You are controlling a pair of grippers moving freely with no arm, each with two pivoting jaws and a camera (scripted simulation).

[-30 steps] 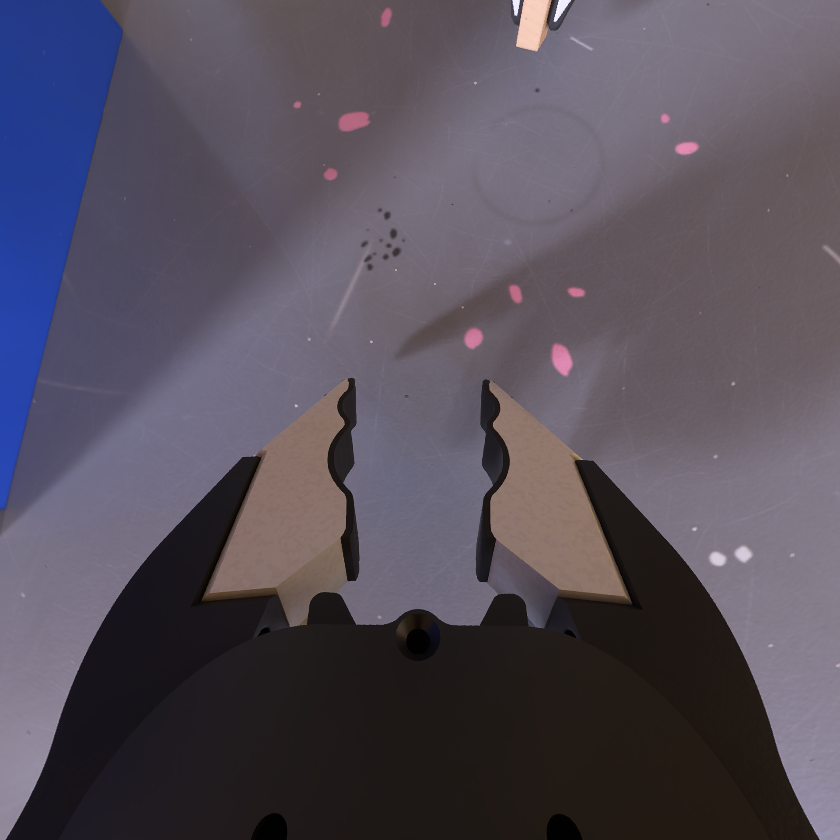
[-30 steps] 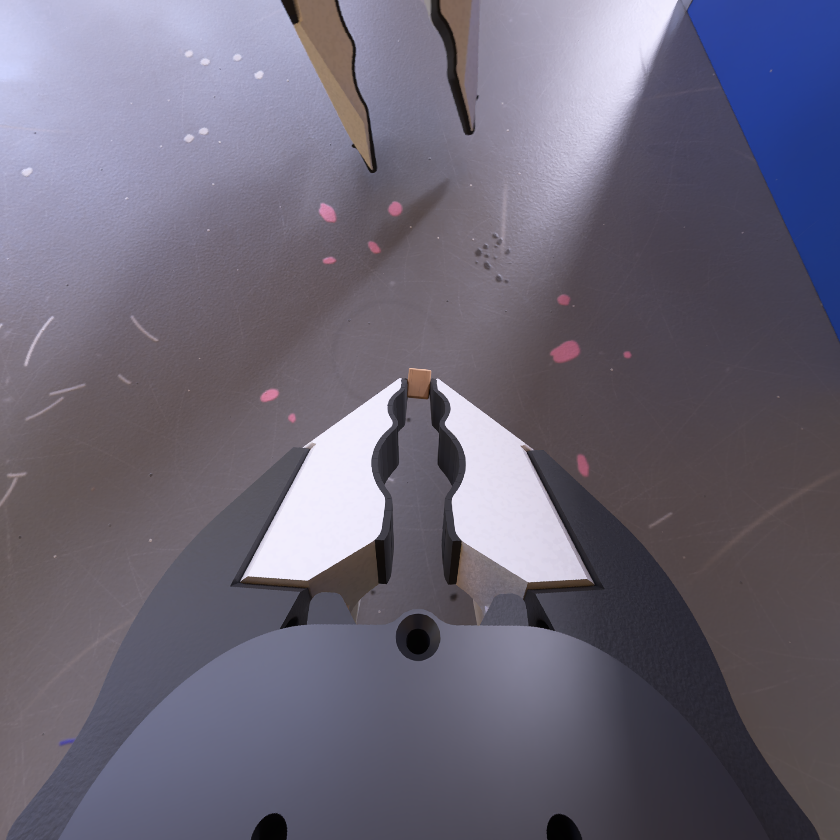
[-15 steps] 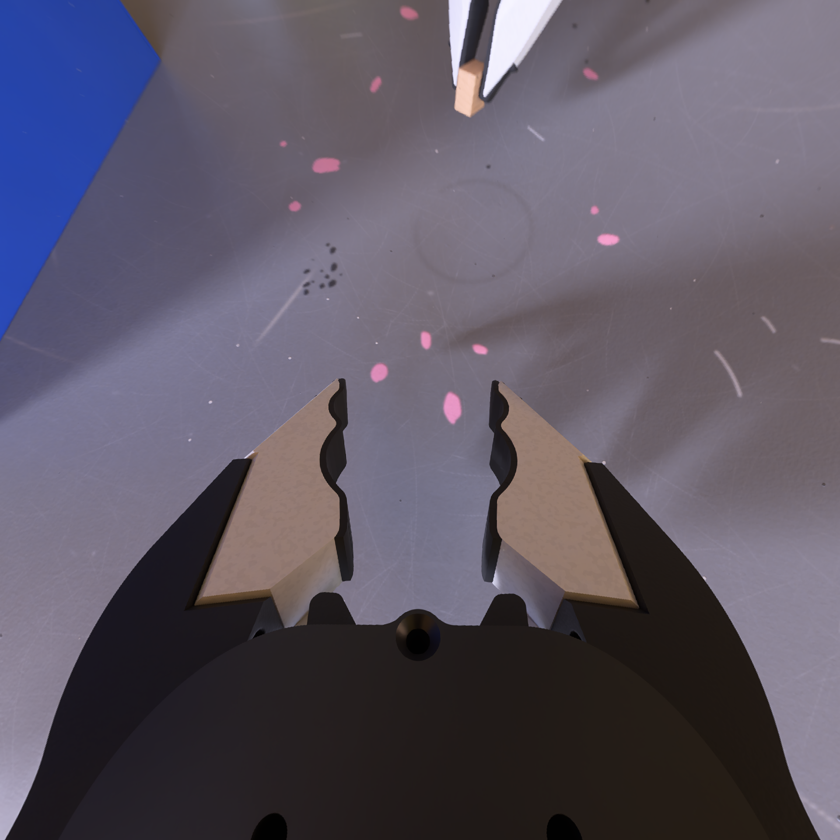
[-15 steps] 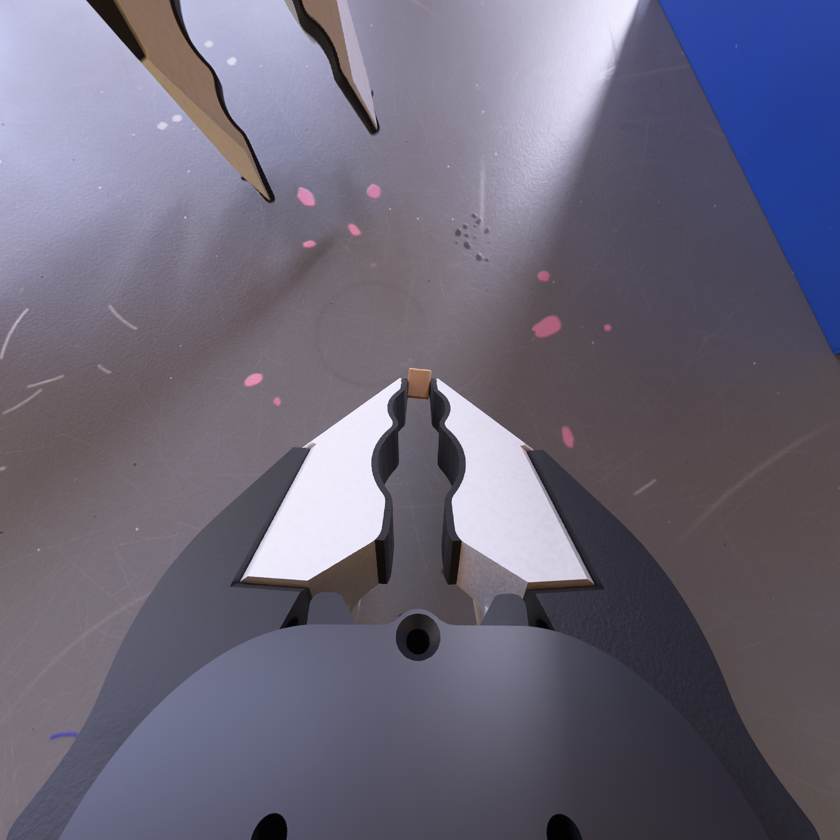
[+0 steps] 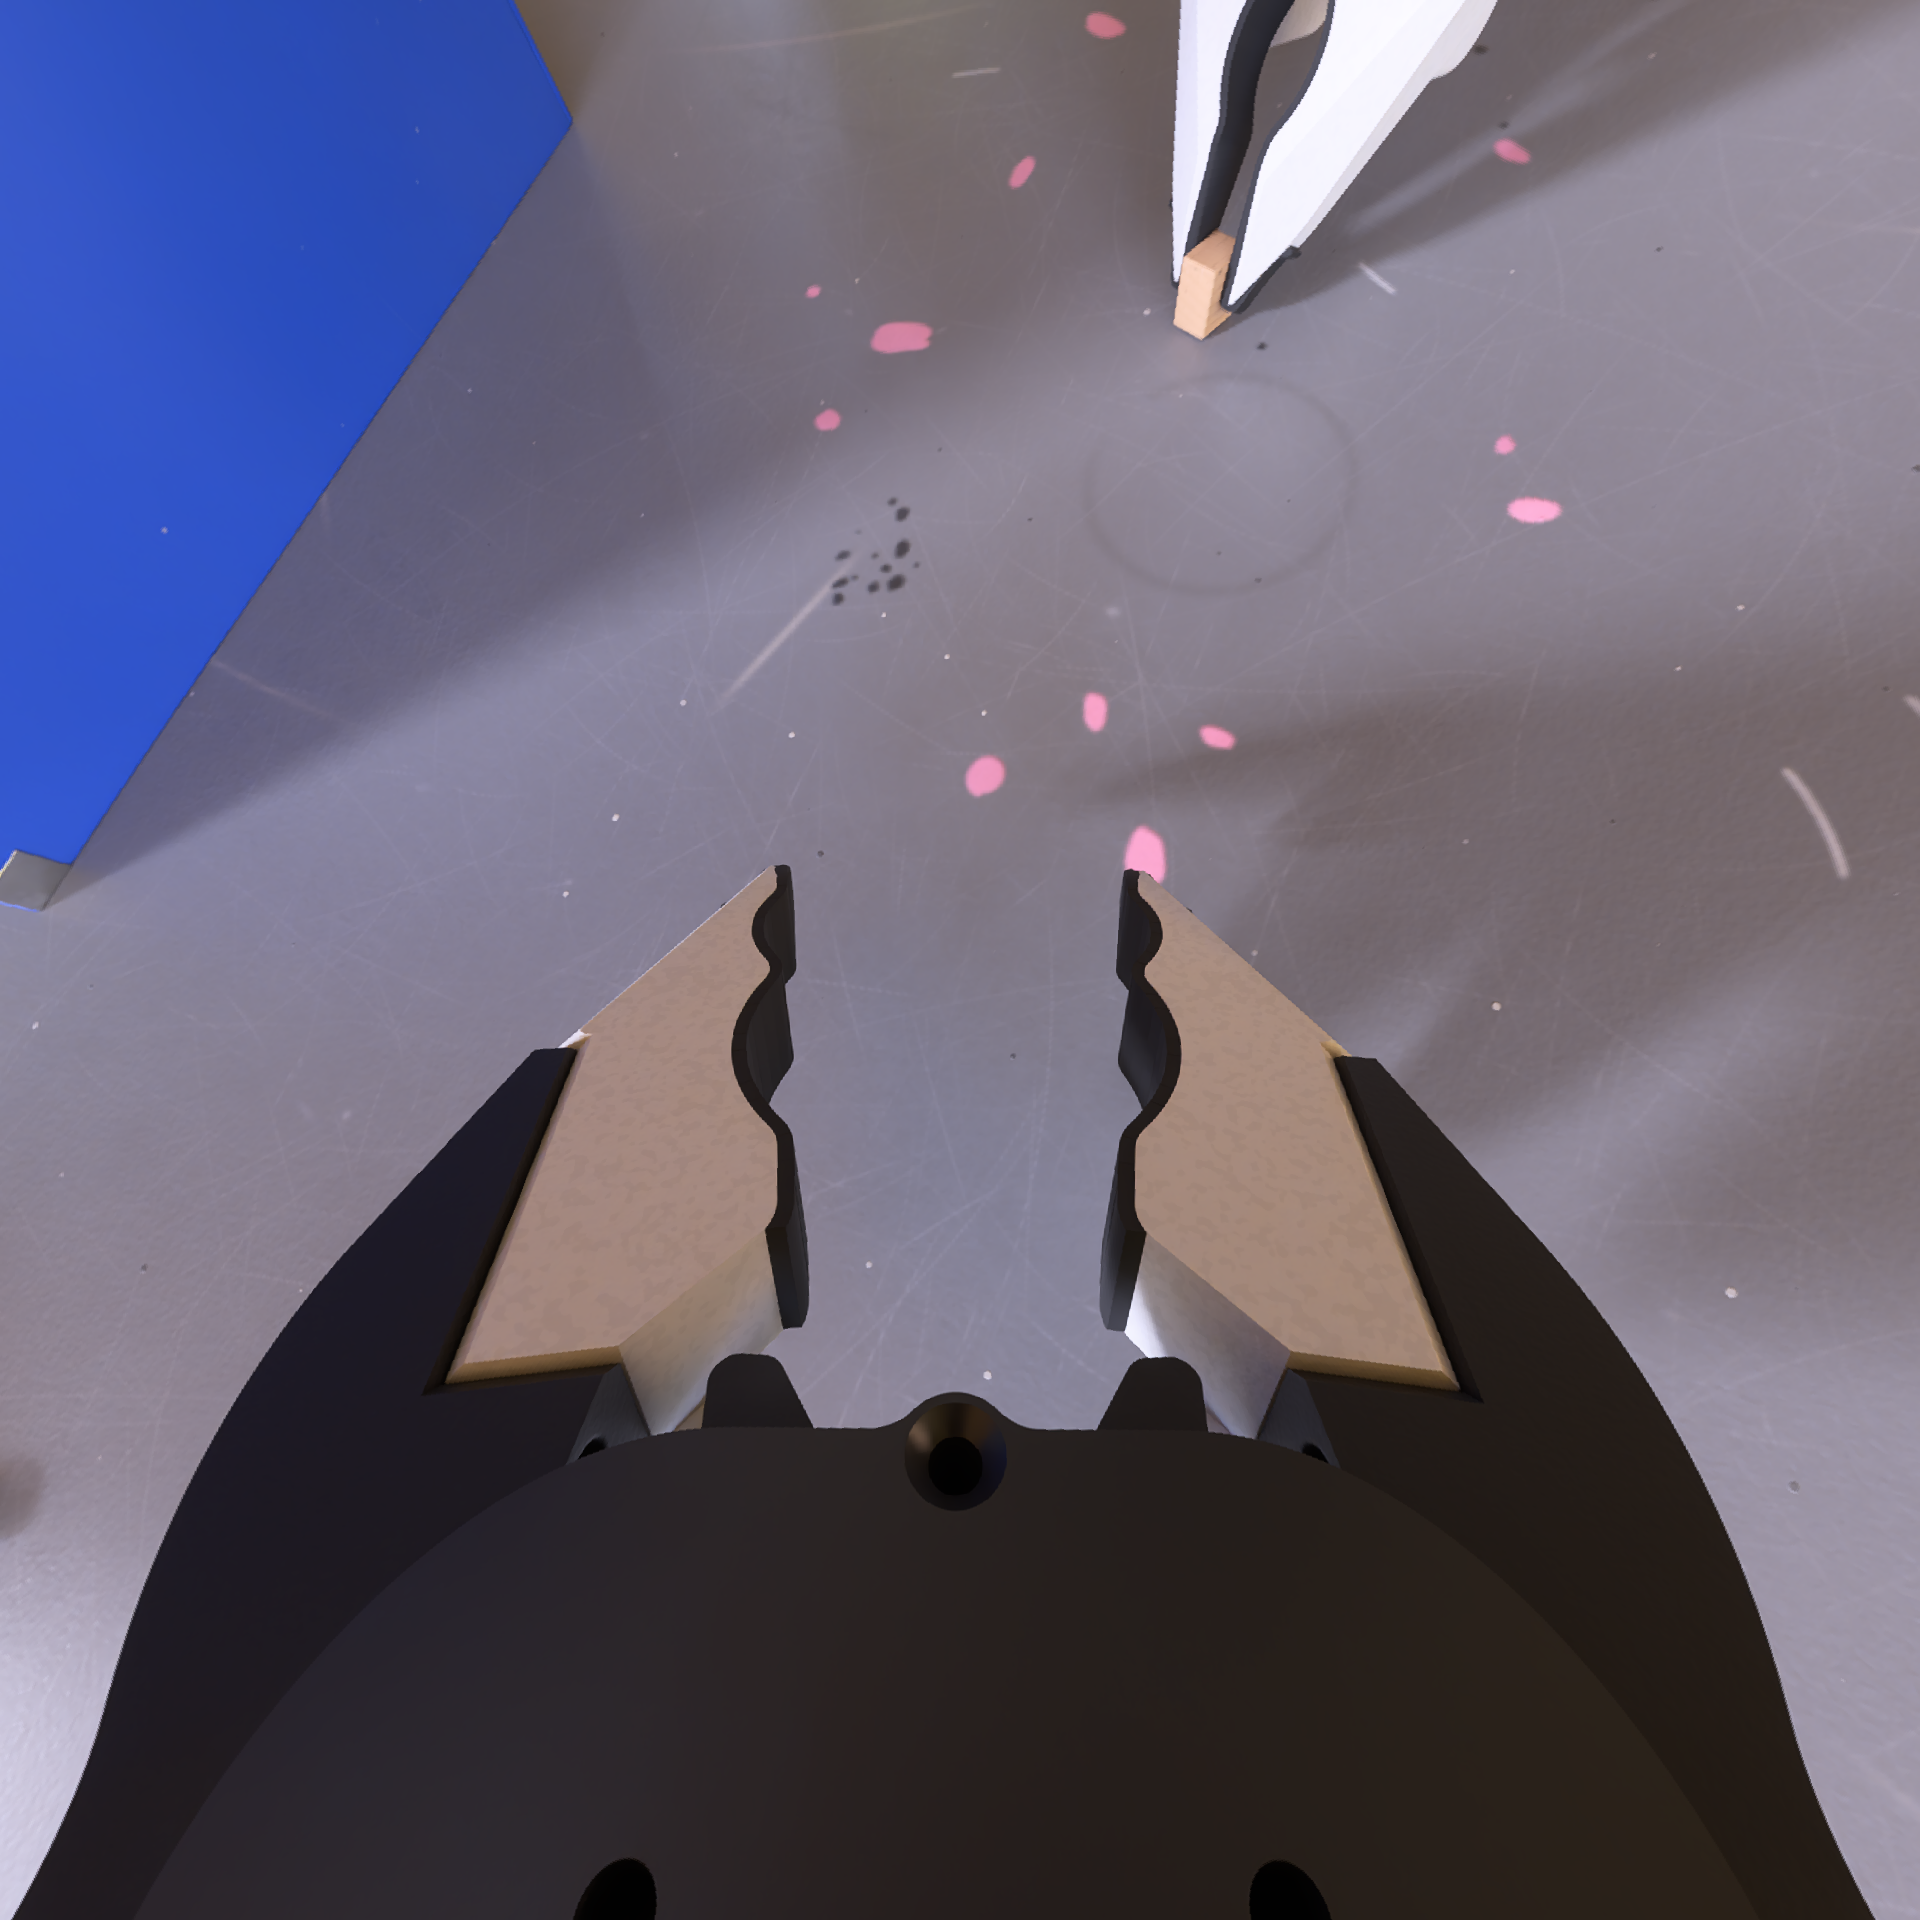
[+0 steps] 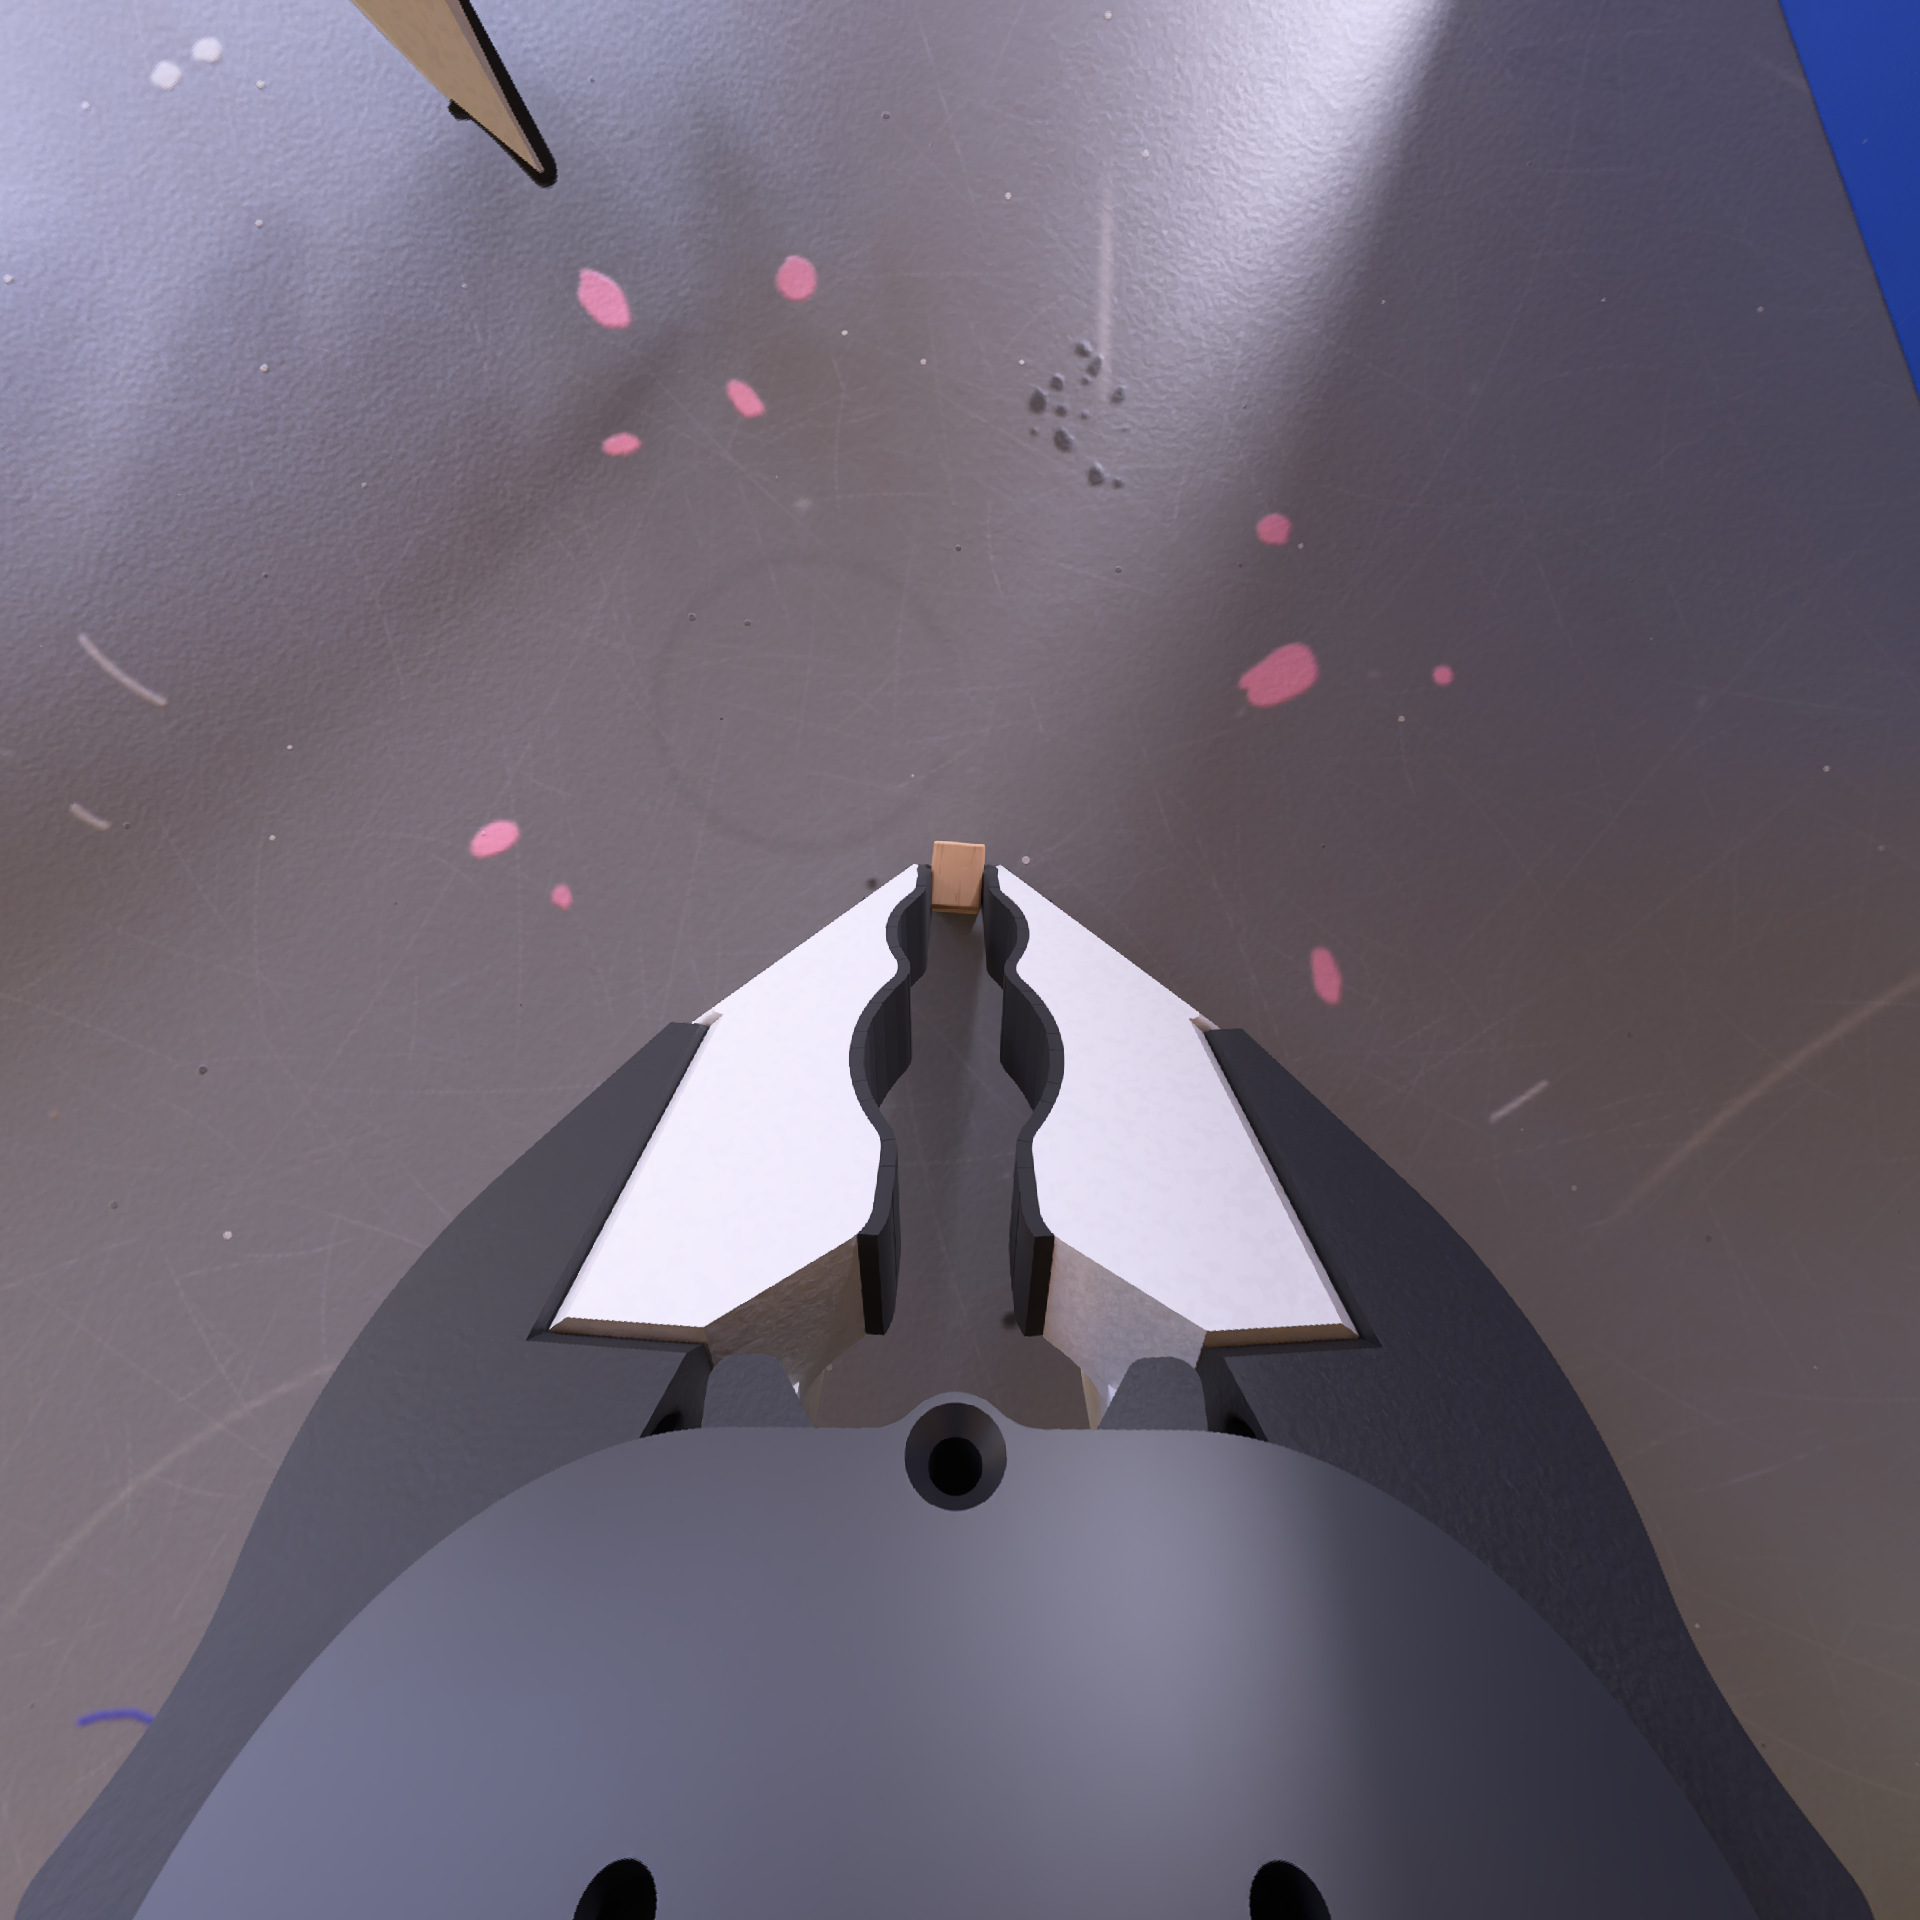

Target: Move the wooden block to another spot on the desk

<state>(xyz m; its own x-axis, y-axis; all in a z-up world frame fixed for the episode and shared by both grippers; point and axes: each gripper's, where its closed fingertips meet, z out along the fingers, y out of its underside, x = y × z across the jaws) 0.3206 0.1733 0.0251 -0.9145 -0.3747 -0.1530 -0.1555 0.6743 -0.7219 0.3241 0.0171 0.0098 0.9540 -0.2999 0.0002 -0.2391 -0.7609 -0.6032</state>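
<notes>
The small wooden block (image 6: 956, 878) sits pinched between the tips of my right gripper (image 6: 954, 883), which has white fingers and is shut on it. In the left wrist view the same block (image 5: 1202, 291) shows at the top right, held by the right gripper (image 5: 1216, 281) with its lower end at or just above the grey desk (image 5: 1455, 935); I cannot tell if it touches. My left gripper (image 5: 954, 883) has tan fingers, is open and empty, and hovers over the desk nearer the camera. One tan finger of it (image 6: 478, 94) shows at the top left of the right wrist view.
A blue box (image 5: 208, 364) stands at the left of the left wrist view; its edge (image 6: 1870, 156) shows at the top right of the right wrist view. The desk (image 6: 312, 623) carries pink spots, dark specks, scratches and a faint ring mark (image 5: 1216, 483).
The right gripper with the block has come lower and nearer to the desk. The left gripper has drawn back and away, so only one of its fingers still shows in the right wrist view.
</notes>
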